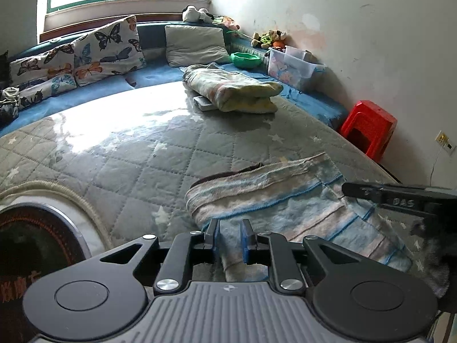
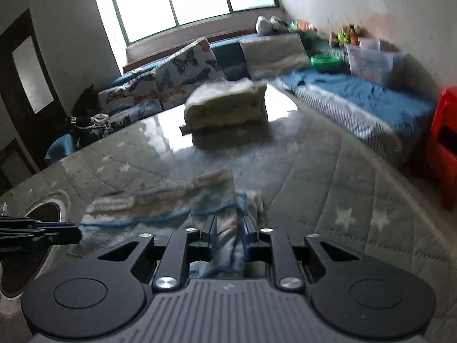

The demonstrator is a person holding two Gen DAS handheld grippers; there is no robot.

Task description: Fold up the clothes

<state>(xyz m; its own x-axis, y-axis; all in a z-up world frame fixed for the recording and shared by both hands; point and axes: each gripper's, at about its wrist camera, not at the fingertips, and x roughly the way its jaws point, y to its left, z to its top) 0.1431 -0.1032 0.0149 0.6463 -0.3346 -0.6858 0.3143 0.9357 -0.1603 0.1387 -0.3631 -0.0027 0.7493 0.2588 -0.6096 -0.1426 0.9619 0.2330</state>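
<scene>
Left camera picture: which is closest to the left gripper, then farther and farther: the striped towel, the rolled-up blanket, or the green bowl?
1. Striped towel: between the left gripper's fingers.
2. Rolled-up blanket: mid-table, right of centre.
3. Green bowl: behind the blanket, near the wall.

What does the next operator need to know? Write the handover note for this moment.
Left tool: shut on the near edge of the striped towel.
Right tool: shut on the same towel's edge, further to the right.
Towel: lies on the grey quilted surface, partly bunched, not flat.
Done: a blanket already lies folded at the far side.
Left: bring the gripped edge over to make the towel's fold, smooth it, then set it by the folded one.
</scene>
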